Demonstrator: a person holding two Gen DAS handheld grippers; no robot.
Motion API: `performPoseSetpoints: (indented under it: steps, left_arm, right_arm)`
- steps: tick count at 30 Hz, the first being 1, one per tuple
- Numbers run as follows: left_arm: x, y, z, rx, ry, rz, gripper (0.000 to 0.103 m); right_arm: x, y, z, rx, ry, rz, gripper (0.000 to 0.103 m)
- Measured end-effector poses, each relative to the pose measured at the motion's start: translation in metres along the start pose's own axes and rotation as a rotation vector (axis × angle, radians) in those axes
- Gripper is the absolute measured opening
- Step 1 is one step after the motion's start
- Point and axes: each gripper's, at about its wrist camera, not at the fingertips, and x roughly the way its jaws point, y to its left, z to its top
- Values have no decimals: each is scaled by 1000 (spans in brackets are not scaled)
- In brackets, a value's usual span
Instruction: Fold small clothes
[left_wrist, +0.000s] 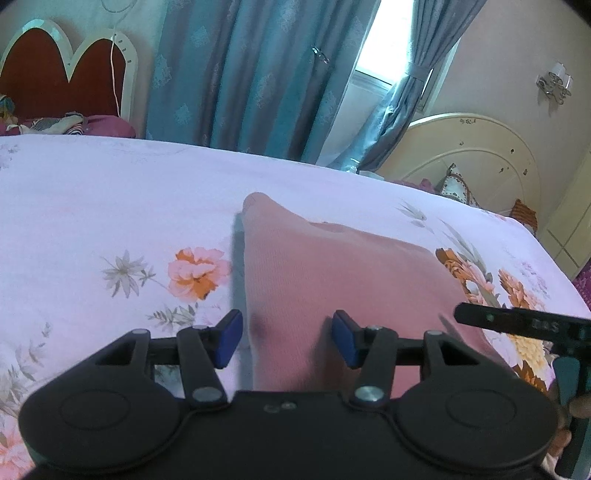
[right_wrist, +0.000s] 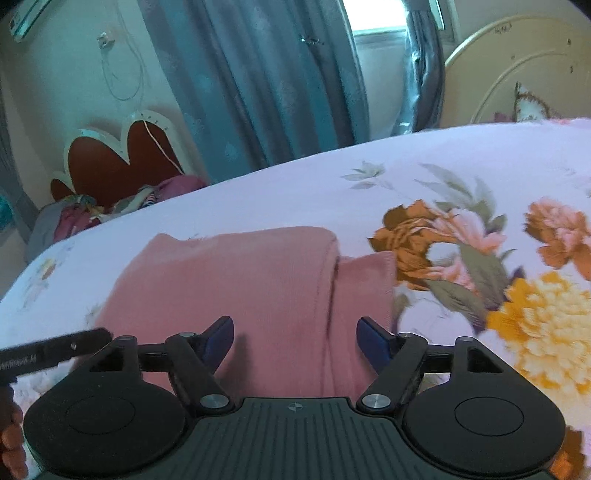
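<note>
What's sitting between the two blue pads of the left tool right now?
In the left wrist view, the pink garment fills the gap of the left tool, lying on the floral bedsheet; the pads stand apart.

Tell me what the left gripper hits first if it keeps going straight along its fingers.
Most likely the pink garment lying on the floral bedsheet: the left gripper stands open and angled down over its near part. Depth is hard to judge.

Left tool open, blue pads apart, pink garment under and between them, no grip. Garment lies folded on floral bedsheet. Right tool's black finger enters at 3 o'clock. Teal curtains at 12 o'clock.
</note>
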Motion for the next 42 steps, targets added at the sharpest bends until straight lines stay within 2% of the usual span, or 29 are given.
performPoseSetpoints:
  steps: [1, 7, 8, 9, 12, 15, 19, 22, 26, 28, 30, 33, 42]
  left_arm:
    - [0, 1, 1, 1, -2, 2, 52]
    - [7, 8, 6, -3, 1, 5, 52]
    - [9, 8, 7, -3, 3, 6, 53]
    - [10, 8, 7, -3, 2, 8, 54]
    - [14, 7, 10, -1, 4, 7, 54]
    - [14, 2, 13, 5, -4, -6, 53]
    - [12, -4, 15, 11, -17, -47, 53]
    - [17, -10, 11, 19, -3, -60, 61]
    - [33, -11, 2, 27, 46, -36, 64]
    - [34, -8, 4, 9, 59, -32, 67]
    - [30, -5, 6, 4, 62, -35, 66]
    - [16, -5, 4, 30, 54, -48, 64]
    - [-30, -6, -27, 60, 70, -86, 60]
  right_arm:
    - [5, -1, 2, 8, 12, 10, 42]
    - [25, -7, 6, 25, 60, 33, 42]
    - [27, -6, 5, 24, 71, 41, 36]
    - [28, -5, 4, 22, 81, 50, 17]
    - [25, -3, 3, 23, 64, 33, 14]
    - [8, -4, 5, 22, -2, -2, 8]
    - [-21, -11, 5, 19, -56, -38, 8]
    - [-20, -23, -3, 40, -26, -84, 8]
    - [-4, -23, -6, 43, 19, -122, 9]
    - [-8, -24, -5, 63, 27, -116, 10]
    - [-21, -25, -6, 70, 15, -122, 23]
    - [-49, -23, -13, 87, 4, -90, 29]
    - [-94, -1, -60, 94, 72, -34, 30]
